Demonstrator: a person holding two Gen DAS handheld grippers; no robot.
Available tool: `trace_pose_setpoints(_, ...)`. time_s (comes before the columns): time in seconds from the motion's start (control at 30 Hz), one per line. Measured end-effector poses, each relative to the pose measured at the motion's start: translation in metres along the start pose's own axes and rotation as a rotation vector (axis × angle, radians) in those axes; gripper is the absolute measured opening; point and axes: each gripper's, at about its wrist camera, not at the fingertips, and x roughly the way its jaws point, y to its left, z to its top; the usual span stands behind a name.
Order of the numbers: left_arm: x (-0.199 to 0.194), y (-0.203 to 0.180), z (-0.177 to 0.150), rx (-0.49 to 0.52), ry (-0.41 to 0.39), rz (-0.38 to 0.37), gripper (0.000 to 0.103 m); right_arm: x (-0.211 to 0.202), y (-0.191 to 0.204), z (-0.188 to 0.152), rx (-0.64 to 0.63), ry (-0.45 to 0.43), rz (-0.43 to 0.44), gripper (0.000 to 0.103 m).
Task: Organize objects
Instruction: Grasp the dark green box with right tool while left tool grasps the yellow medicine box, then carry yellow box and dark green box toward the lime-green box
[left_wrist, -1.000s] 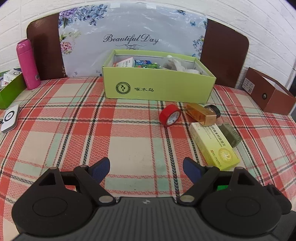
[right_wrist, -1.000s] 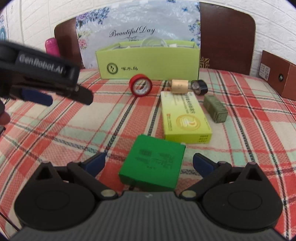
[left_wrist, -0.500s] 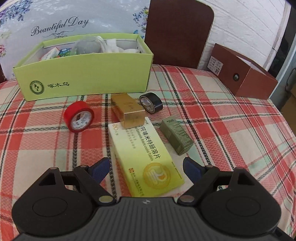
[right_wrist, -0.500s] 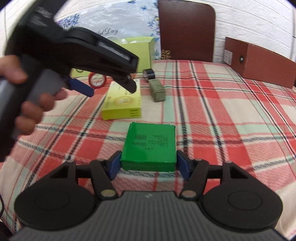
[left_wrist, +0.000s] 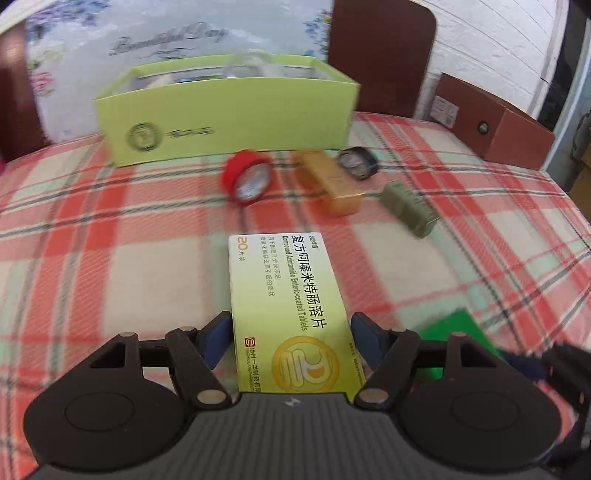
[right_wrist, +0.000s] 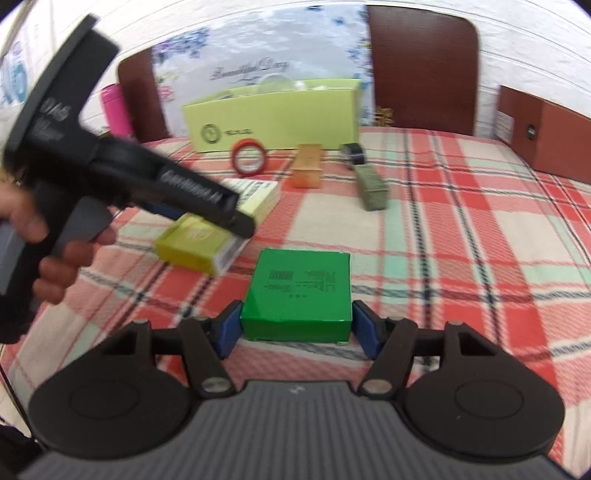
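Green box (right_wrist: 297, 291) pinched in right tongs (right_wrist: 295, 328); left tongs (left_wrist: 290, 334) closing around yellow carton (left_wrist: 288, 306).

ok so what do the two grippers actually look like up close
Both grippers, left and right, are matte black, each with two round discs, a ribbed grey centre panel, silver pivot pins and blue finger pads. The left one's side carries white lettering, too blurred to read.

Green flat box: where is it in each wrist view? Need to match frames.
Left wrist: green flat box at lower right, mostly hidden behind the gripper body.
Right wrist: green flat box at bottom centre, between the right gripper jaws.
Shared landmark: red tape roll in front of the light green open box.
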Motion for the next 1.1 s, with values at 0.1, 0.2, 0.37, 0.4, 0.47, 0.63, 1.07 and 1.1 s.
trace_pose_setpoints(0.1, -0.014, 0.023, -0.011, -0.06, -0.001, 0.074, 0.074, 0.009, 0.015, 0.005, -0.028, -0.003, 0.02, 0.066)
trace_pose_setpoints(0.2, -0.017, 0.037, -0.011, -0.083, 0.004, 0.15, 0.074, 0.018, 0.024, 0.012, -0.033, 0.004, 0.007, 0.076)
trace_pose_setpoints(0.37, -0.009, 0.04, -0.009, -0.077, 0.028, 0.189, 0.079, 0.025, 0.026, 0.017, -0.021, 0.034, -0.024, 0.078)
trace_pose_setpoints(0.4, -0.009, 0.04, -0.011, -0.072, 0.017, 0.187, 0.079, 0.024, 0.025, 0.016, -0.018, 0.038, -0.03, 0.078)
trace_pose_setpoints(0.47, -0.009, 0.04, -0.011, -0.066, 0.012, 0.173, 0.079, 0.024, 0.024, 0.016, -0.013, 0.041, -0.035, 0.078)
trace_pose_setpoints(0.63, -0.008, 0.042, -0.009, -0.08, 0.018, 0.164, 0.079, 0.028, 0.023, 0.021, -0.008, 0.047, -0.038, 0.077)
trace_pose_setpoints(1.07, -0.015, 0.046, -0.002, -0.064, -0.011, 0.102, 0.072, 0.025, 0.025, 0.036, -0.012, 0.052, 0.008, 0.061)
trace_pose_setpoints(1.1, -0.019, 0.046, 0.002, -0.054, -0.024, 0.089, 0.072, 0.022, 0.025, 0.04, -0.012, 0.04, 0.018, 0.061)
